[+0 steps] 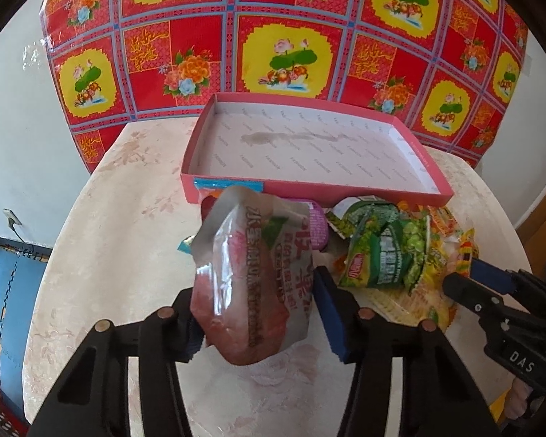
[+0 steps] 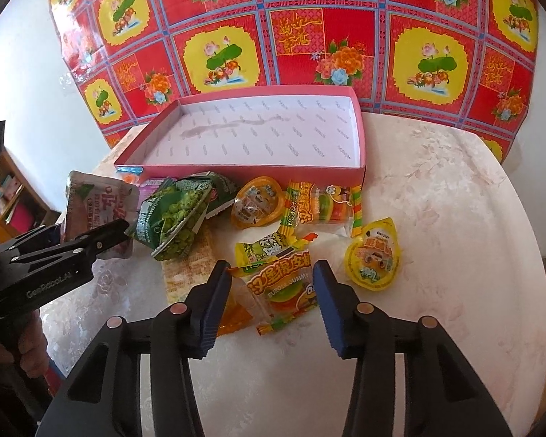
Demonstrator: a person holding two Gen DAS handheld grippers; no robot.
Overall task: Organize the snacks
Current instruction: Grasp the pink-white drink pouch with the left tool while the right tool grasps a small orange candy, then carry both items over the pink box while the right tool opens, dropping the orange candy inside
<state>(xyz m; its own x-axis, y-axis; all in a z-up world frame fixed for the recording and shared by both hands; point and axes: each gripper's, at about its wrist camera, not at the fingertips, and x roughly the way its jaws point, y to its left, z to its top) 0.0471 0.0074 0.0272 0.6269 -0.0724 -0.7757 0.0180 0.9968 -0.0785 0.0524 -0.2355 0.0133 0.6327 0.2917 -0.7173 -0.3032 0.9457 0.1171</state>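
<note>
My left gripper is shut on a clear pink meat-snack pouch and holds it above the table, short of the empty pink box. The pouch also shows in the right wrist view, clamped by the left gripper. My right gripper is open, its jaws on either side of a burger gummy packet lying on the table. Green pea packets and yellow jelly cups lie in front of the box.
The round table has a pale floral cloth. A red and yellow patterned sheet hangs behind the box. The right gripper shows at the right of the left wrist view. A bookshelf stands at far left.
</note>
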